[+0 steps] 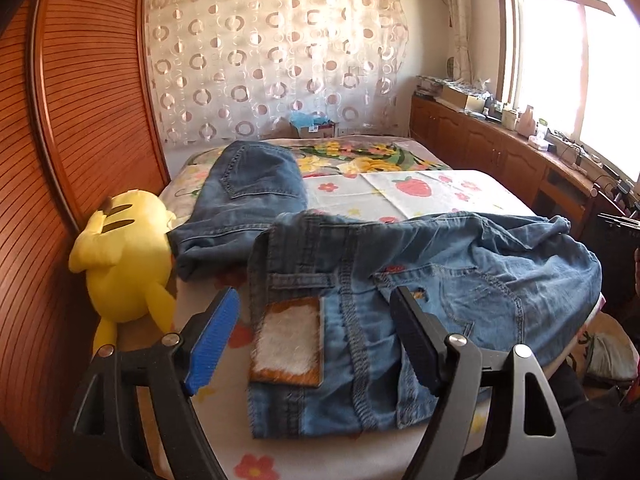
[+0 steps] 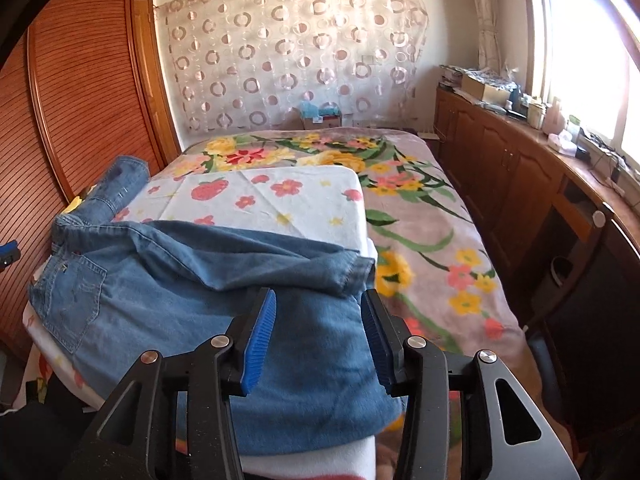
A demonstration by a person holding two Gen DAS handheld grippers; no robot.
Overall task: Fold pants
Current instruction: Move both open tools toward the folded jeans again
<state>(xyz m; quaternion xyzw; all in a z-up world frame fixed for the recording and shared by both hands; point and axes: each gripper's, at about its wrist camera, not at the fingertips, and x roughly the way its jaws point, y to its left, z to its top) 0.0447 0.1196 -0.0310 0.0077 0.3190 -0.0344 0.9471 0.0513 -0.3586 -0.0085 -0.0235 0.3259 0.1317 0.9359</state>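
The jeans [image 1: 360, 300] lie folded on the bed [image 2: 420, 208]. Both the left gripper [image 1: 316, 332] and the right gripper [image 2: 318, 336] are open, holding nothing. Next, pinch two matching corners evenly.

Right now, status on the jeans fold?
Left gripper open over waistband, right gripper open over leg end; nothing held. Jeans bunched, not folded flat. Plush beside jeans.
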